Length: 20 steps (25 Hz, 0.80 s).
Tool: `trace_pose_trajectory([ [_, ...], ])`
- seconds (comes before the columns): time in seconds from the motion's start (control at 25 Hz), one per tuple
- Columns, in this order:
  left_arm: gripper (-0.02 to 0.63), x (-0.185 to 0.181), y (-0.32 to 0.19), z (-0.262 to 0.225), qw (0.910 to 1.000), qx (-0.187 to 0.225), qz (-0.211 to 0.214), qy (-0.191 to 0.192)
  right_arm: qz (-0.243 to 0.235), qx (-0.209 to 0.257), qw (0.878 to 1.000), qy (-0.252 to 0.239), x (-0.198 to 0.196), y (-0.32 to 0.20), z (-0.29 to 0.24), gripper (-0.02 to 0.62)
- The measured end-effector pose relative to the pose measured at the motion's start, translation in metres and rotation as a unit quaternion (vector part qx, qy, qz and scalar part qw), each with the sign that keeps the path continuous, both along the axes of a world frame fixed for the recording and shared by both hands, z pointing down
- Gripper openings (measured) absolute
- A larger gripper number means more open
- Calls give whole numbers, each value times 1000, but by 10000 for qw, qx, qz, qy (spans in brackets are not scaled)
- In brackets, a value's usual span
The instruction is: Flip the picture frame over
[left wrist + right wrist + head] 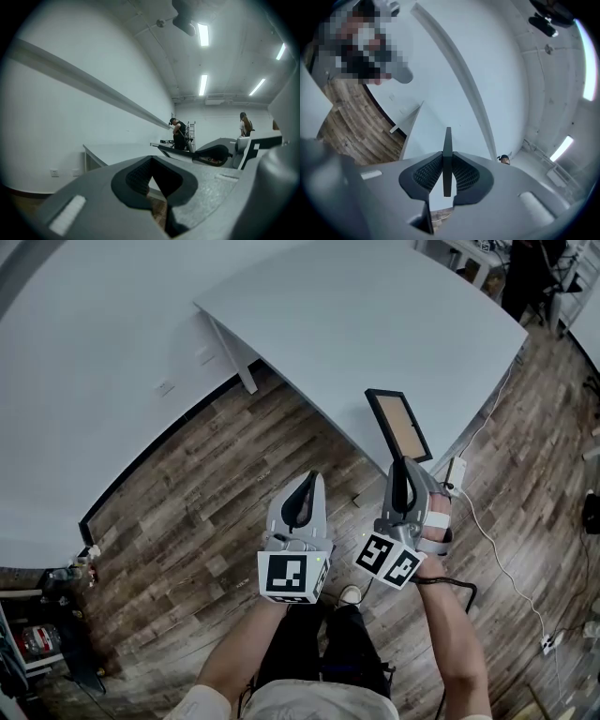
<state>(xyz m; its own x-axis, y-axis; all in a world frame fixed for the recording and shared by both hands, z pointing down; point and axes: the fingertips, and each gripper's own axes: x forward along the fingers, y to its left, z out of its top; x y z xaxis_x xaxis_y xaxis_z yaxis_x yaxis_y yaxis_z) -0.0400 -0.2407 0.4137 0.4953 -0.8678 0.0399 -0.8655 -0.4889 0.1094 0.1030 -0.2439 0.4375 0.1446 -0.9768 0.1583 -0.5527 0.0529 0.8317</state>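
The picture frame point(398, 424) is in the air, clear of the desk point(375, 315), and in the head view it hangs over the desk's near edge. A brown panel inside a black border faces my head camera; I cannot tell if this is the front or the back. The right hand-held gripper point(403, 465) is clamped on its near short end. In the right gripper view the frame point(447, 140) stands edge-on, pinched between the two ribbed pads.

The long axis of the frame runs straight out from this gripper, away from me, toward the desk. So I judge that the flip must be a roll of the right wrist about this same line, and the grip must not slip while turning.

The left hand-held gripper point(312, 479) is just beside the right one, over the wooden floor point(187, 484). Its jaws are together with nothing between them, and it does not touch the frame. The right hand is the nearer one.
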Motion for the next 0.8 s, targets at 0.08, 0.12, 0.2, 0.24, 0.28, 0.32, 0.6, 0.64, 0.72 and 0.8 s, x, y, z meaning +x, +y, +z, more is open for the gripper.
trace_pose_trajectory([
  [0.08, 0, 0, -1, 0, 10000, 14, 6, -9, 53, 50, 9993, -364, 3, 1, -10, 87],
  [0.12, 0, 1, -1, 0, 10000, 23, 15, -16, 79, 75, 9986, -523, 5, 1, -15, 87],
  [0.2, 1, 2, -1, 1, 10000, 27, 31, -25, 126, 114, 9960, -873, 8, 3, -23, 87],
  [0.24, 0, 3, 0, 0, 10000, 24, 36, -25, 145, 124, 9941, -1067, 10, 4, -26, 87],
  [0.28, 1, 5, 1, 1, 10000, 20, 40, -25, 161, 120, 9917, -1270, 13, 6, -29, 87],
  [0.32, 0, 5, 1, 1, 10000, 17, 43, -26, 176, 99, 9886, -1491, 15, 6, -31, 87],
  [0.6, 2, 9, 3, 3, 10000, 6, 65, -40, 211, 29, 9466, -3218, 29, 9, -42, 87],
  [0.64, 1, 9, 3, 2, 10000, 6, 69, -41, 196, 30, 9386, -3445, 30, 9, -45, 87],
  [0.72, 0, 10, 3, 2, 10000, 4, 75, -47, 138, 31, 9205, -3904, 33, 9, -48, 87],
  [0.8, 1, 10, 2, 2, 10000, -4, 79, -60, 17, 51, 9033, -4289, 34, 10, -52, 87],
])
